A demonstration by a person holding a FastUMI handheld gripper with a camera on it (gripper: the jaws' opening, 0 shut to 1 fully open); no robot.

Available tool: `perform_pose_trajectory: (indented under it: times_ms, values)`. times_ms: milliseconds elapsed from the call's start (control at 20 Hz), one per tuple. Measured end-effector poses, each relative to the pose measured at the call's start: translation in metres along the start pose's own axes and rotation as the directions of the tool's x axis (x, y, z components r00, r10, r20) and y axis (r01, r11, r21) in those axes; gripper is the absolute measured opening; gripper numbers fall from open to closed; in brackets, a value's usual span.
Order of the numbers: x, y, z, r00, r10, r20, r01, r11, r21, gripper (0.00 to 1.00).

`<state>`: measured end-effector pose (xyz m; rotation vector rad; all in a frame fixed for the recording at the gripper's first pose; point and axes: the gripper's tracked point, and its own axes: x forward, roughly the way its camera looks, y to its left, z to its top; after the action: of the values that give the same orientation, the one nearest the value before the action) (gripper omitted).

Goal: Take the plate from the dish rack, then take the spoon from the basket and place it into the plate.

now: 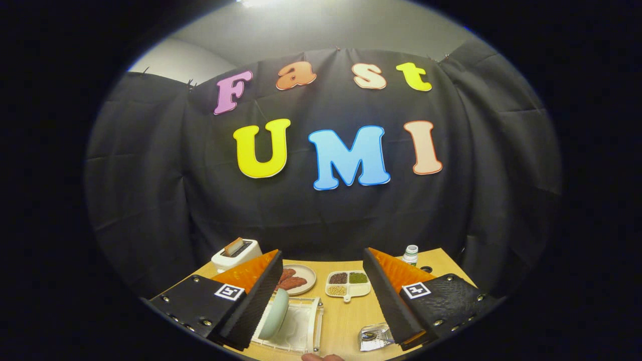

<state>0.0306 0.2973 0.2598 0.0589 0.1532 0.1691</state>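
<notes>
**Plate still racked as gripper hangs wide above the bench**

Above a wooden bench point(346, 321) in a cloth-walled booth, the hand-held gripper point(321, 301) hangs with its fingers spread far apart and nothing between them. The pale green plate point(275, 314) stands on edge in the clear dish rack point(301, 331), just beside the left finger. The spoon point(377, 337) appears to lie in a small shiny basket point(371, 340) next to the right finger, though the detail there is too small to be sure. Beyond the fingers sit a round dish of reddish food point(297, 279), a divided tray of grains point(348, 284), a white toaster point(235, 253) with a slice in its slot, and a small white bottle point(411, 253).

By the look of it the first step is not yet done. The next move would call for tipping the gripper down and leftward, bringing both fingers astride the plate's upper rim, then closing firmly before lifting it clear of the rack. An upright, smooth plate could slip or rock if pinched off-centre.
</notes>
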Motion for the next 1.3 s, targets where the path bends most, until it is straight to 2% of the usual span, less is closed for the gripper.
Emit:
perform_pose_trajectory:
  times_ms: [150, 350, 650, 800, 900, 1050, 1150, 1200, 1250, 1300]
  values:
    - [0.014, 0.013, -0.028, 0.989, -0.007, -0.147, 0.005, 1.0, -0.01, 0.98]
    - [0.03, 0.041, -0.084, 0.902, 0.046, -0.429, -0.044, 0.999, 0.014, 0.99]
    - [0.042, 0.058, -0.121, 0.816, 0.043, -0.577, -0.021, 0.999, 0.044, 0.99]
    - [0.051, 0.066, -0.138, 0.778, 0.008, -0.628, 0.006, 1.0, 0.021, 0.99]
    - [0.054, 0.074, -0.152, 0.746, -0.019, -0.666, 0.035, 0.999, 0.011, 0.88]
    - [0.061, 0.079, -0.169, 0.714, -0.09, -0.694, 0.089, 0.995, -0.037, 0.82]
    - [0.063, 0.078, -0.173, 0.693, -0.135, -0.708, 0.12, 0.99, -0.071, 0.71]
    - [0.064, 0.075, -0.174, 0.685, -0.171, -0.708, 0.137, 0.985, -0.106, 0.6]
    - [0.066, 0.068, -0.173, 0.68, -0.214, -0.701, 0.161, 0.977, -0.143, 0.56]
    - [0.068, 0.066, -0.173, 0.673, -0.236, -0.701, 0.179, 0.972, -0.155, 0.34]
